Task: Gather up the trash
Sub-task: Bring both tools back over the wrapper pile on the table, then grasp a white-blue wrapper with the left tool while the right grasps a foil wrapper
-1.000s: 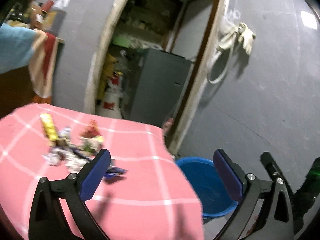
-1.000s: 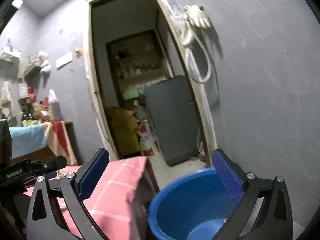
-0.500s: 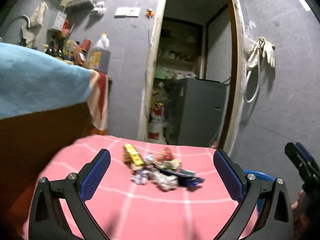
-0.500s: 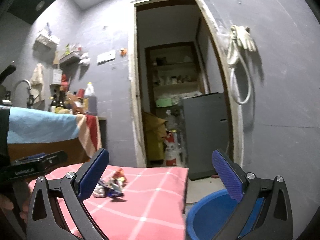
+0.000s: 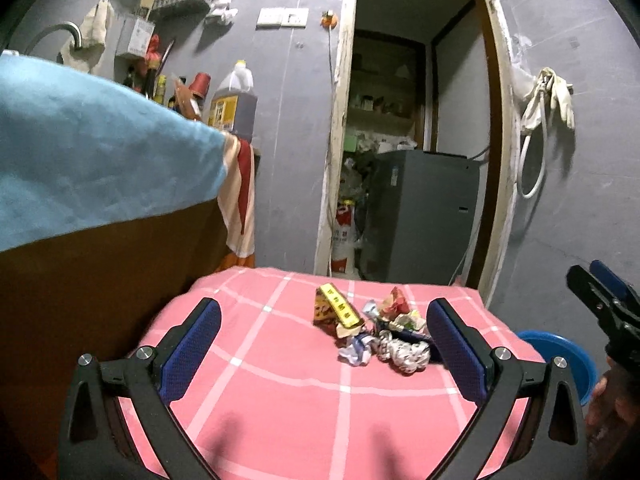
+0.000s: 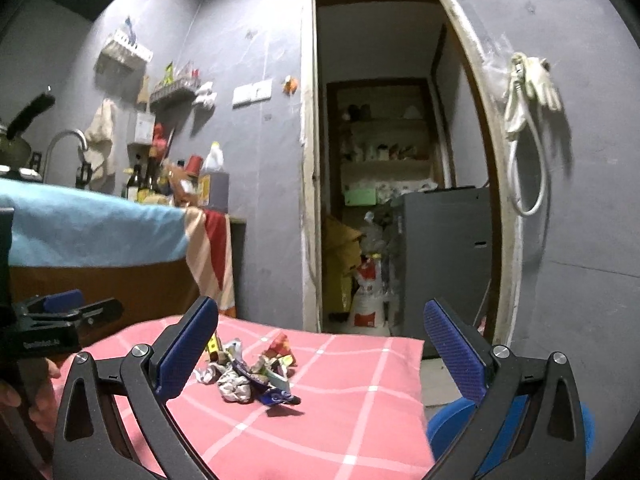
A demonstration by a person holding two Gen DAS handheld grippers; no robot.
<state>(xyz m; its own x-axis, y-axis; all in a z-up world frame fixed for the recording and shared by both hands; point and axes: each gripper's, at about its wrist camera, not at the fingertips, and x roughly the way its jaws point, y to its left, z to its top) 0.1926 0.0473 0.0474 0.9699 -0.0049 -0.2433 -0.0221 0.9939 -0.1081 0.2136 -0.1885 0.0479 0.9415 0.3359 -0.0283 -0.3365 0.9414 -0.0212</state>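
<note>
A small heap of crumpled wrappers lies on the pink checked tablecloth: a yellow and red packet, white crumpled paper and a dark blue wrapper. My left gripper hovers open over the near side of the table, with the heap ahead between its fingers and nearer the right one. My right gripper is open too, above the table's right part. A blue basin stands on the floor to the right of the table.
A counter under a light blue cloth stands left, with bottles and an oil jug. Behind the table a doorway opens onto a grey cabinet. Gloves and a white hose hang on the grey wall at right.
Both views have swung left and up, away from the basin and toward the table. The trash heap now lies ahead of both grippers. Both stayed open and empty.
</note>
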